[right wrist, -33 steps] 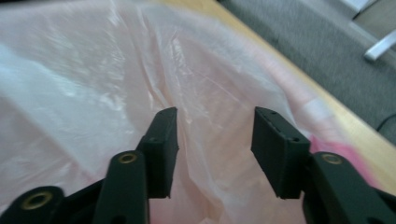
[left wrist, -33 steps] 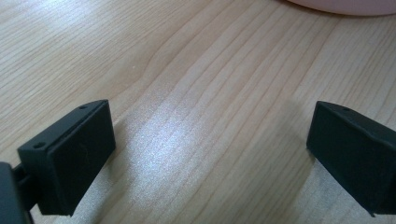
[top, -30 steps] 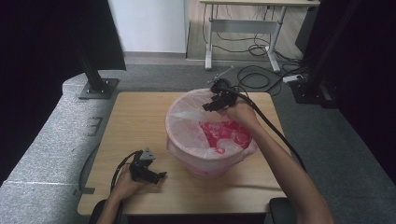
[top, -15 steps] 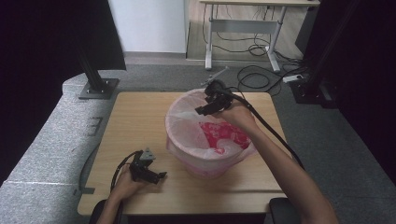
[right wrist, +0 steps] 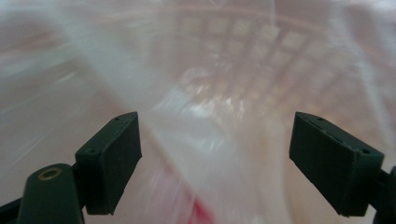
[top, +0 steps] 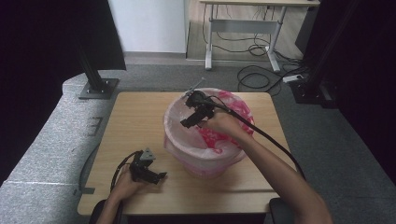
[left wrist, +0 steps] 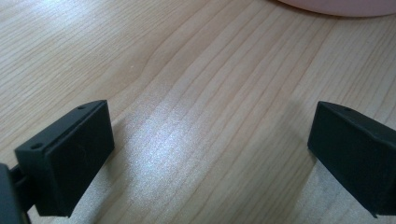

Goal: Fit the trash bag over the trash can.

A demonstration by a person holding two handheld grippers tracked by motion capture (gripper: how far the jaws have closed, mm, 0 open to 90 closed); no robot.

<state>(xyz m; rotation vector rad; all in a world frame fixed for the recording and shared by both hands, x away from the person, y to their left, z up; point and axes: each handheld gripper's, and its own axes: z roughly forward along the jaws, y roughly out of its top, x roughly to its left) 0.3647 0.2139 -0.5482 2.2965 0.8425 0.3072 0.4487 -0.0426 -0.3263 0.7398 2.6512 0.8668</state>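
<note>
A pink basket [top: 187, 156] lined with a clear plastic bag [top: 180, 133] stands at the middle of the wooden table [top: 135, 116]. My right gripper [top: 187, 122] hangs open over the basket's mouth, pointing down toward its left inner wall. In the right gripper view the jaws stand wide apart with the bag liner [right wrist: 210, 140] and the basket's lattice wall [right wrist: 252, 42] behind them, nothing between them. My left gripper [top: 156, 177] rests open on the table near the front left, held by a hand. The left gripper view has bare wood [left wrist: 205, 116] between the jaws and the basket's rim [left wrist: 341, 5] at the top.
Something red and pink [top: 212, 137] lies inside the basket. A grey padded surface [top: 42, 158] borders the table's left side. Beyond the table stand a black post base [top: 95, 86], a desk frame [top: 247, 32] and floor cables [top: 261, 74].
My right gripper has moved left and forward from the basket's far rim to over its inner left side. The left gripper has stayed put.
</note>
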